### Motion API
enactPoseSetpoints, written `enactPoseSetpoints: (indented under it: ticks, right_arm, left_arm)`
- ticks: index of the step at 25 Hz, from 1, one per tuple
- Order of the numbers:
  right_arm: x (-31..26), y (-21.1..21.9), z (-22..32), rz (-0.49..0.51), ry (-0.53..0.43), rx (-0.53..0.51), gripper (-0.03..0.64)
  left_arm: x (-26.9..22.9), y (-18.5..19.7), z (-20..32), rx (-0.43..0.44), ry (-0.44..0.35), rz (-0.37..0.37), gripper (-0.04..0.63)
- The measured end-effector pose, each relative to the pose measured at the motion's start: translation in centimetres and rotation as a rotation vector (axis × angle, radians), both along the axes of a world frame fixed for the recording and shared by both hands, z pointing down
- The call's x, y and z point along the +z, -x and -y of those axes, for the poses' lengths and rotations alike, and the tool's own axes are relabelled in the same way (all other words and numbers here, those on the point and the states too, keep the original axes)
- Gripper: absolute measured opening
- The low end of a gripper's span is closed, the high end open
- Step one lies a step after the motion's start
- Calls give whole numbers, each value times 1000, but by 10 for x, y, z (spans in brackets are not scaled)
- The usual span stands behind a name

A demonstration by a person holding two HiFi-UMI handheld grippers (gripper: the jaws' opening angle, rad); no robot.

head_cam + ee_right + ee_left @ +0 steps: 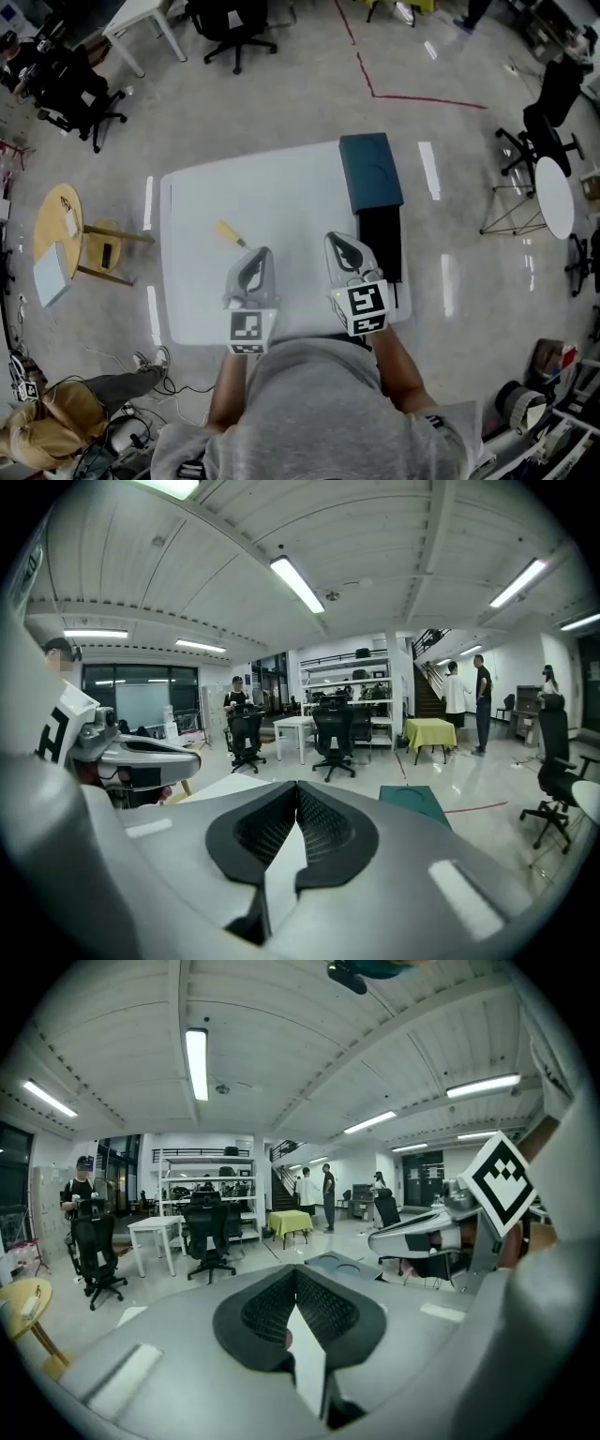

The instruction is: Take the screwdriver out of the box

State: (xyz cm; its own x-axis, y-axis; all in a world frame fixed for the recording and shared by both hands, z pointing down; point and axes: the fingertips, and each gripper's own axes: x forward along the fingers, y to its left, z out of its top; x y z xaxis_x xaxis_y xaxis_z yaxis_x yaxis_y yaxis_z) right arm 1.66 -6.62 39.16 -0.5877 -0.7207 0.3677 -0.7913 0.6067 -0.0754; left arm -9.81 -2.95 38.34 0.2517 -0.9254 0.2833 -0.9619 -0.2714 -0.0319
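Two closed, empty hand-held grippers (255,255) (339,243)

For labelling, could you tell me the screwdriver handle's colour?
Yellow, on the slim screwdriver; clearest in the head view.

A white bench (281,202) carries an open black box (380,242) with a teal lid (370,171); a yellow-handled screwdriver (231,234) lies well left of the box.

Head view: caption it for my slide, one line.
Screwdriver lies on the white table outside the open box; left gripper and right gripper hover shut and empty.
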Motion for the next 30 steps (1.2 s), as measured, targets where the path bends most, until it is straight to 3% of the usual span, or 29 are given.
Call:
enactPoseSetpoints:
  ticks: [8, 30]
  right_arm:
    - [3, -25, -4, -3, 1, 45, 3]
    - [2, -14, -4, 2, -10, 8, 3]
  left_arm:
    - [1, -21, 1, 40, 3, 2, 12]
    - [4, -10, 2, 10, 15, 2, 12]
